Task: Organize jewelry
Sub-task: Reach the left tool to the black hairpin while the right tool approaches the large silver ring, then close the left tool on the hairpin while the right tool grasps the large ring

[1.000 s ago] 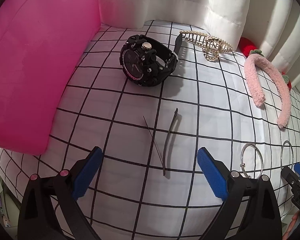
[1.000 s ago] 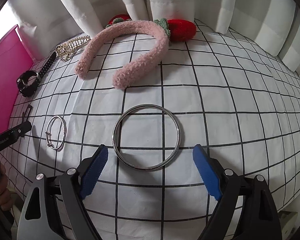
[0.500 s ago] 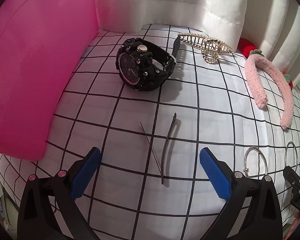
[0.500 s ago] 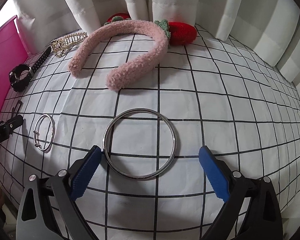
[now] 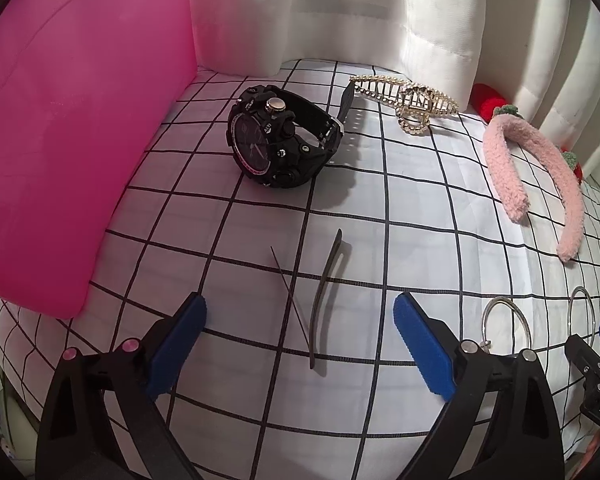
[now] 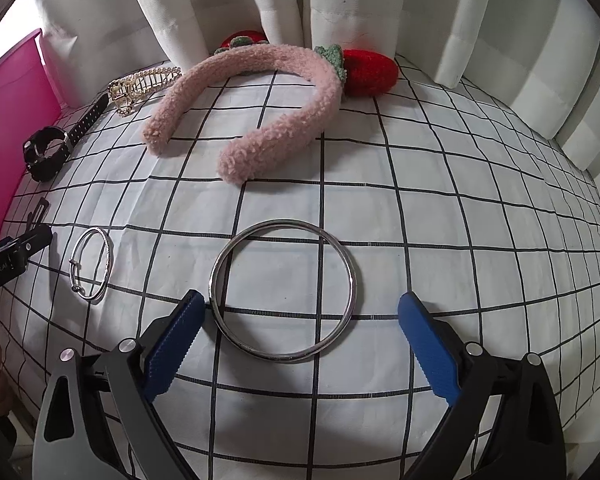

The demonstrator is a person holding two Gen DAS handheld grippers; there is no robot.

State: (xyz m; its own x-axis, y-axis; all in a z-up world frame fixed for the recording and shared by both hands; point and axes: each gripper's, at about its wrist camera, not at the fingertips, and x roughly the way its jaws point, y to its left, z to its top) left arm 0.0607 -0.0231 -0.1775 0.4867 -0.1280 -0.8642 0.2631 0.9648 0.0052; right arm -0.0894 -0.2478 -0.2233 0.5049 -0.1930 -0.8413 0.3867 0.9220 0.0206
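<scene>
Easing forward since a second ago, our right gripper [image 6: 297, 332] spreads unclenched around the large silver bangle [image 6: 282, 290], its left pad now touching the rim, while our left gripper [image 5: 300, 334], likewise released, brackets the dark hair clip [image 5: 326, 296].

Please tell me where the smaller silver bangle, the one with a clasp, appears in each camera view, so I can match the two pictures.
Left wrist view: the smaller silver bangle lies at the lower right, just right of the left gripper, whose jaws are open.
Right wrist view: the same bangle lies at the left, beside the large silver ring.
Shared landmark: the pink fuzzy headband, farther back on the checked cloth in both views.
</scene>
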